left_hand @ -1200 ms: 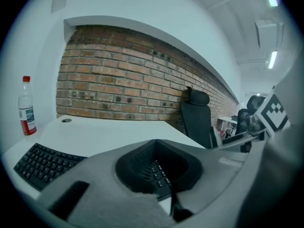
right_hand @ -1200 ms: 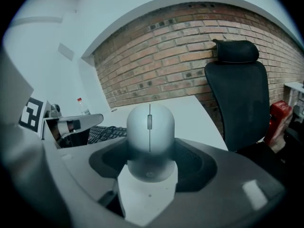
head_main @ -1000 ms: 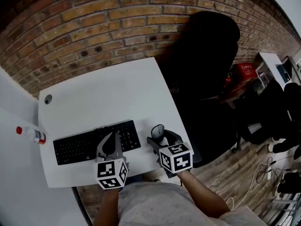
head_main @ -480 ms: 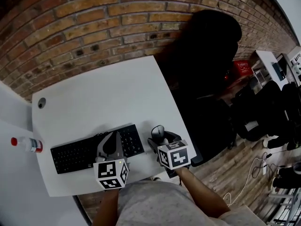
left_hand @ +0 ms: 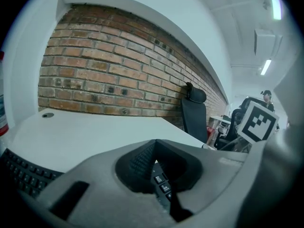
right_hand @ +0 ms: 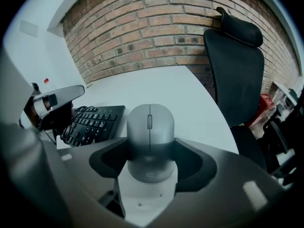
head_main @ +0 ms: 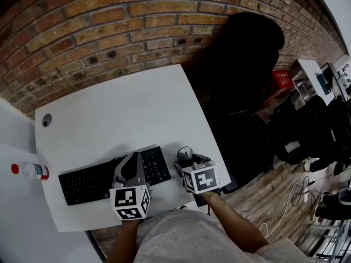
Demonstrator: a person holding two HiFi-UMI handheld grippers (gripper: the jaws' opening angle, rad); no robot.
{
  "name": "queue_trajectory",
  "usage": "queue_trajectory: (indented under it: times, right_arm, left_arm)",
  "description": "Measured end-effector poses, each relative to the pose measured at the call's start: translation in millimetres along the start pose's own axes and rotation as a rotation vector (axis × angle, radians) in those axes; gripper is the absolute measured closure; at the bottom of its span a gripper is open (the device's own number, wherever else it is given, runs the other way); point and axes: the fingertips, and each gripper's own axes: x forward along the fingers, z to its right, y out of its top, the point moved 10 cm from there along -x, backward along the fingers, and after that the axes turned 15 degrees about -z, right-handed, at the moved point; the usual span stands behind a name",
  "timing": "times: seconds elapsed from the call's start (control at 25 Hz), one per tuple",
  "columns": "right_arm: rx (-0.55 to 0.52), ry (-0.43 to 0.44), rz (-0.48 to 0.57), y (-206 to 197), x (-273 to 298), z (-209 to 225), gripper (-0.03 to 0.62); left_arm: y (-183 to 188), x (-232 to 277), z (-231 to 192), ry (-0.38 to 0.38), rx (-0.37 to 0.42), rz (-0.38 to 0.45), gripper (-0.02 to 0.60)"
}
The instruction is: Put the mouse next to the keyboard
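**Jaws clamped on the mouse, just right of the keyboard**

Jaws of the right gripper point(head_main: 188, 160) are closed onto the rear flanks of the grey mouse point(right_hand: 149, 127), one pad against each side, with the nose and scroll wheel sticking out in front. The mouse sits near the front right corner of the white tabletop point(head_main: 120, 114), just beside the number-pad end of the black keyboard point(head_main: 104, 177) with a narrow strip of bare surface between them. Whether its base is touching the tabletop or hanging slightly above it cannot be told.

The step in hand looks like the set-down — the placing is nearly done. To do it well, lower the mouse flat until it bears on the tabletop, keep its long axis parallel to the keyboard's short edge, and hold it clear of the tabletop's right edge, which is close. Then part the jaws evenly and draw straight back, so neither pad drags the mouse askew.

The left gripper point(head_main: 131, 166) hovers over the keyboard's right part — its jaws together, holding nothing.
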Motion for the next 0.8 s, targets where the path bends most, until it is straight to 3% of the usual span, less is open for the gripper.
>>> queue_trajectory:
  times: [0.8]
  right_arm:
    - [0.007,-0.031,-0.062,19,11,1,0.289]
  left_arm:
    - [9,6,-3,-0.016,0.001,0.011,0.588]
